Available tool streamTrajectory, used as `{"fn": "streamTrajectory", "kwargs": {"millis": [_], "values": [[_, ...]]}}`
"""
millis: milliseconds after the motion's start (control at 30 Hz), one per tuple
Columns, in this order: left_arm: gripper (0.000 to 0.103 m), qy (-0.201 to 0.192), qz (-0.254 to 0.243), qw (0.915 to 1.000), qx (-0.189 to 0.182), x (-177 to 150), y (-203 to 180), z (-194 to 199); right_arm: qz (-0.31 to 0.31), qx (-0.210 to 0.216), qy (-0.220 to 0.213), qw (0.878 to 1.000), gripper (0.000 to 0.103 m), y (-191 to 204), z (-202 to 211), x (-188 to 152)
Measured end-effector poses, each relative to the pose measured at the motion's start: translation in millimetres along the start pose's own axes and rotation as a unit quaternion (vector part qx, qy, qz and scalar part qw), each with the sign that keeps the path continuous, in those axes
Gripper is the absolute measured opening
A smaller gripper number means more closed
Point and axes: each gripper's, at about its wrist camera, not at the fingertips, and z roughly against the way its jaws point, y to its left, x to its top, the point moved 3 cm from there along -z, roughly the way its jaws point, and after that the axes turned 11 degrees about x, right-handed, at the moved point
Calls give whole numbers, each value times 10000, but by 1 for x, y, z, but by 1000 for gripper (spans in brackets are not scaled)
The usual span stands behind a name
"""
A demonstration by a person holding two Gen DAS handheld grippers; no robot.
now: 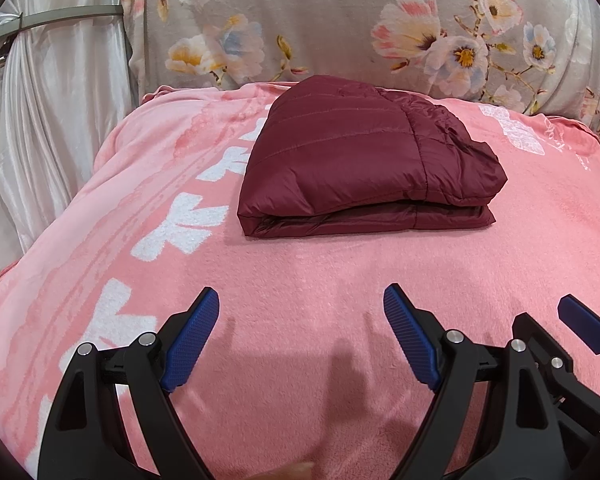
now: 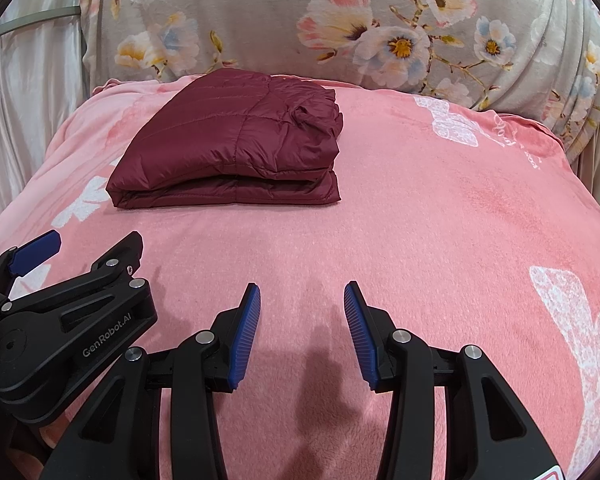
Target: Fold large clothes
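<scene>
A dark red quilted jacket (image 1: 364,160) lies folded into a compact stack on the pink blanket (image 1: 300,280); it also shows in the right wrist view (image 2: 236,148), left of centre. My left gripper (image 1: 302,300) is open and empty, held above the blanket well in front of the jacket. My right gripper (image 2: 302,294) is open and empty, beside the left one and equally short of the jacket. Each gripper appears at the edge of the other's view: the right gripper (image 1: 572,320) and the left gripper (image 2: 80,248).
The pink blanket (image 2: 440,220) with white prints covers a rounded bed. A grey floral cushion (image 1: 340,20) stands behind it. White satin fabric (image 1: 52,120) hangs at the left.
</scene>
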Motion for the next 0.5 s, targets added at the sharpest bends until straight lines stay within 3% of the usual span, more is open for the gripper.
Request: {"fn": "streamTrajectory", "kwargs": {"millis": [500], "values": [[81, -6, -17, 10000, -12, 0, 0, 0, 11, -1, 0, 10000, 44, -1, 0, 0]]}}
